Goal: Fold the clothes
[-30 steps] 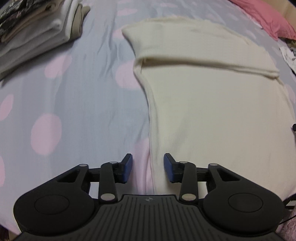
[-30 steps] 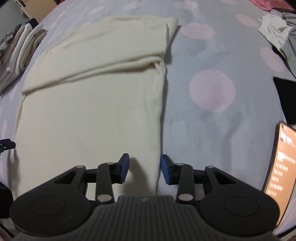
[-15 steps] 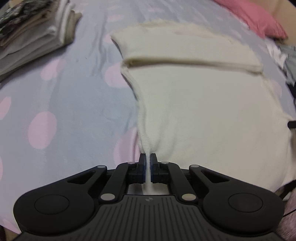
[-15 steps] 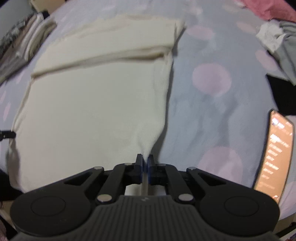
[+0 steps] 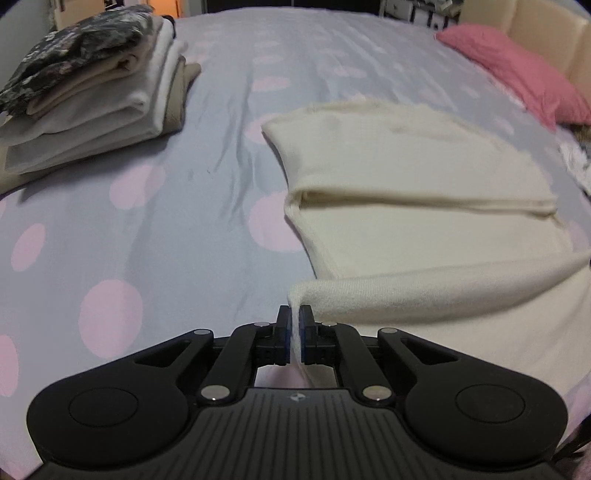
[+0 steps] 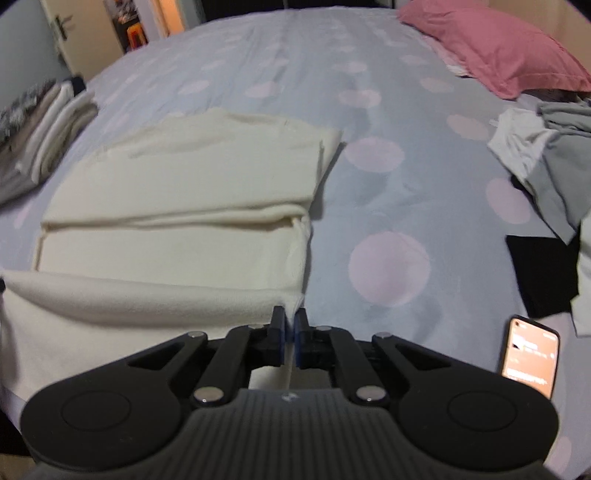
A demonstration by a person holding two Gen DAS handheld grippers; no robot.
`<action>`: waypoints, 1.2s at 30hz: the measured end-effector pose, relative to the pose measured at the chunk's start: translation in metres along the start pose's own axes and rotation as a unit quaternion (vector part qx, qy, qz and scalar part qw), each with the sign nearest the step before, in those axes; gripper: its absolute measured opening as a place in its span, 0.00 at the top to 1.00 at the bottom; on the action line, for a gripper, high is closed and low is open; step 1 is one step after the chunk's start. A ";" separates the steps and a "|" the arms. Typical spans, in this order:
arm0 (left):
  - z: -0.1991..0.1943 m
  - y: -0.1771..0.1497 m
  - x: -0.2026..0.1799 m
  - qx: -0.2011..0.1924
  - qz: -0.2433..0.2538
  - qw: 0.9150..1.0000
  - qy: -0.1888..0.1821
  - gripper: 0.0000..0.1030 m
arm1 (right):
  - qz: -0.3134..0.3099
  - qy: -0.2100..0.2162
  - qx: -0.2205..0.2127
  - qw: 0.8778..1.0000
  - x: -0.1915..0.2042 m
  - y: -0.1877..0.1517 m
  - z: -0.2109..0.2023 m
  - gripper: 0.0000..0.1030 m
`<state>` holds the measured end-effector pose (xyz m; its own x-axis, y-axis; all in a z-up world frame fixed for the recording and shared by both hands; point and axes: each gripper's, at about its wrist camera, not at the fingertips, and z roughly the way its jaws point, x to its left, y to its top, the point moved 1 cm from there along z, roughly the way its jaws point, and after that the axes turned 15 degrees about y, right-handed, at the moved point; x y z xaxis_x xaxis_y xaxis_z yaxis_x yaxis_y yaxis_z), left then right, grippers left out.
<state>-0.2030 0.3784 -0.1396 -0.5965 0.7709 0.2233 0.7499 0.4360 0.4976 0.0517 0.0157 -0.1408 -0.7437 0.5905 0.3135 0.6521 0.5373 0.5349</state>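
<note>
On the bed, cream garment is part-folded: far end doubled over, near hem pinched by closed left gripper and right gripper, lifted; fold-over remains.

1. Light level: dim, cool indoor light in both views; warm orange glow at the doorway, top left.
2. Shadows: soft, short, beneath the folded stack and the cream garment.
3. Glare: the lit phone screen is overexposed.
4. Sharpness: mild blur and grain at far edges.
5. Distortion: strong fisheye curvature; dark corner vignetting.
</note>
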 end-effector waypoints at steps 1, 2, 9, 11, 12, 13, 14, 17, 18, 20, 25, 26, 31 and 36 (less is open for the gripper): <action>0.000 -0.001 -0.002 0.000 0.006 1.000 0.005 0.90 | -0.004 -0.002 0.000 1.000 0.000 0.003 0.004 0.93; -0.005 -0.003 -0.002 -0.008 0.010 1.000 0.010 0.87 | -0.015 -0.009 -0.004 1.000 0.001 0.002 0.002 0.90; -0.044 -0.026 -0.029 -0.074 0.122 0.990 0.008 0.80 | -0.154 -0.015 -0.039 0.987 0.039 -0.012 -0.033 0.71; -0.050 -0.036 -0.045 -0.083 0.170 0.982 -0.014 0.77 | -0.202 0.008 -0.024 0.979 0.056 -0.023 -0.033 0.71; -0.052 -0.042 -0.053 -0.087 0.194 0.977 -0.024 0.76 | -0.233 0.015 -0.013 0.972 0.065 -0.030 -0.030 0.71; -0.055 -0.047 -0.061 -0.091 0.218 0.971 -0.035 0.76 | -0.267 0.020 0.001 0.963 0.074 -0.038 -0.025 0.71; -0.058 -0.053 -0.069 -0.094 0.242 0.965 -0.044 0.76 | -0.301 0.024 0.017 0.953 0.081 -0.047 -0.020 0.71; -0.062 -0.076 -0.092 -0.107 0.318 0.940 -0.053 0.76 | -0.388 0.034 0.060 0.919 0.101 -0.074 -0.007 0.71; -0.064 -0.083 -0.098 -0.112 0.341 0.932 -0.055 0.76 | -0.413 0.037 0.073 0.907 0.106 -0.083 -0.005 0.71; -0.068 -0.096 -0.108 -0.121 0.377 0.916 -0.060 0.76 | -0.453 0.045 0.096 0.885 0.114 -0.098 -0.001 0.70; -0.070 -0.128 -0.127 -0.141 0.462 0.874 -0.046 0.72 | -0.541 0.038 0.131 0.830 0.125 -0.131 0.006 0.65; -0.069 -0.134 -0.130 -0.143 0.478 0.866 -0.036 0.72 | -0.554 0.036 0.137 0.820 0.125 -0.137 0.007 0.65; -0.060 -0.152 -0.131 -0.162 0.522 0.837 0.024 0.72 | -0.594 0.007 0.147 0.791 0.123 -0.153 0.012 0.65; -0.043 -0.161 -0.124 -0.160 0.546 0.812 0.129 0.72 | -0.619 -0.060 0.160 0.767 0.112 -0.164 0.018 0.65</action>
<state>-0.2616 0.1928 -0.2114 0.3040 0.4758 0.8253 0.7835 -0.6178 0.0676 -0.1359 0.0047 -0.2070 -0.8151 -0.4501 -0.3647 -0.5255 0.8394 0.1386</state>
